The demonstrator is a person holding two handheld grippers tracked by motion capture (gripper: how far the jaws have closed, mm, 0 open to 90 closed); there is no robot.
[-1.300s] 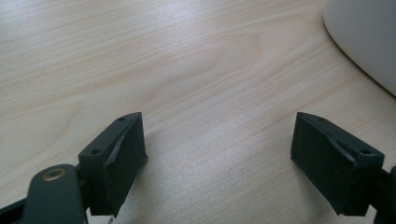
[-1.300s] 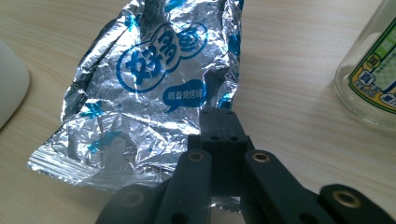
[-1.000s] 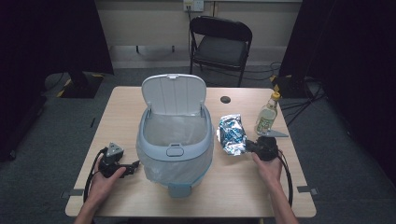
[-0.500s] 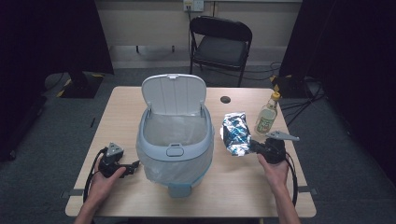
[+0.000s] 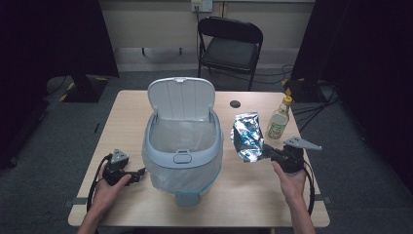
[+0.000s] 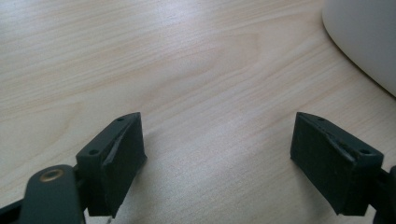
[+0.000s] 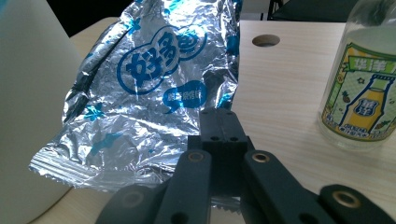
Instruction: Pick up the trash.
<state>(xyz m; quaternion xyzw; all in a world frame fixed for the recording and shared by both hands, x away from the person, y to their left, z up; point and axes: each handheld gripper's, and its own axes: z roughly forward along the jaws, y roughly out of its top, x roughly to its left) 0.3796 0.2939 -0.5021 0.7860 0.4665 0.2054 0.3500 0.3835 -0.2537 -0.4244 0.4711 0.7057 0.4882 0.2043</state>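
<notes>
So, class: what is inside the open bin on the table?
The bin stands with its lid up and holds a translucent plastic liner, which also drapes over its rim. No rubbish is visible, but the front wall hides the bottom.

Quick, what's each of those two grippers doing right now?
Left gripper: open, holding nothing, low over the table.
Right gripper: shut on the foil snack bag, beside the bin.

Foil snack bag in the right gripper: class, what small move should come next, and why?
Probably carry the foil snack bag sideways over the open bin. The right gripper has its jaws shut on the bag's edge, the bag is off the table, and the bin's lid stands open.
</notes>
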